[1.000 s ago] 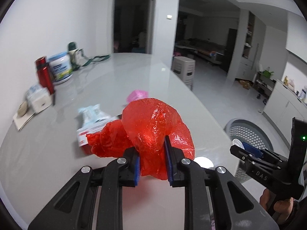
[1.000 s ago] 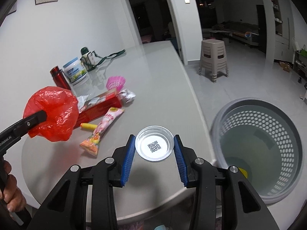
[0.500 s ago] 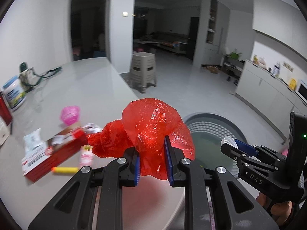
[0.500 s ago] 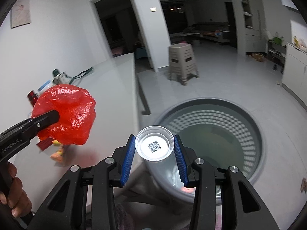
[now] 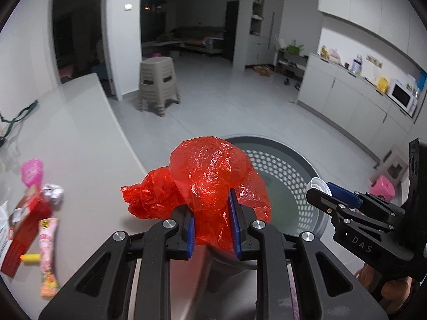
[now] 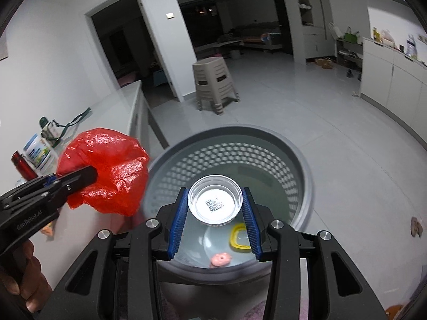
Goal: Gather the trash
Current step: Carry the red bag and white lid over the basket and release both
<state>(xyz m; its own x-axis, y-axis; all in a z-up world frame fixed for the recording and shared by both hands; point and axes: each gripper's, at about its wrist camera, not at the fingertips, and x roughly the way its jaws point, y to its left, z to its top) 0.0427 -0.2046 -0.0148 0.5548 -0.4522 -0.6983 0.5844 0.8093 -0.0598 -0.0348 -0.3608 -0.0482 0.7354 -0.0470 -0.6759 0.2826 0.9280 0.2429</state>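
Observation:
My left gripper is shut on a crumpled red plastic bag and holds it at the table's edge, beside the rim of the grey perforated trash basket. The bag also shows in the right wrist view. My right gripper is shut on a clear round plastic lid with a QR code, held over the basket's opening. A yellow ring and a pink scrap lie in the basket's bottom. The right gripper also shows at the right of the left wrist view.
On the white table lie a red box, a pink snack wrapper, a foil ball and a pink cupcake liner. A beige stool stands on the floor beyond the basket. Bottles stand by the wall.
Both grippers have swung right from over the table to the basket. The lid is now over the basket's opening and the red bag is beside its rim.

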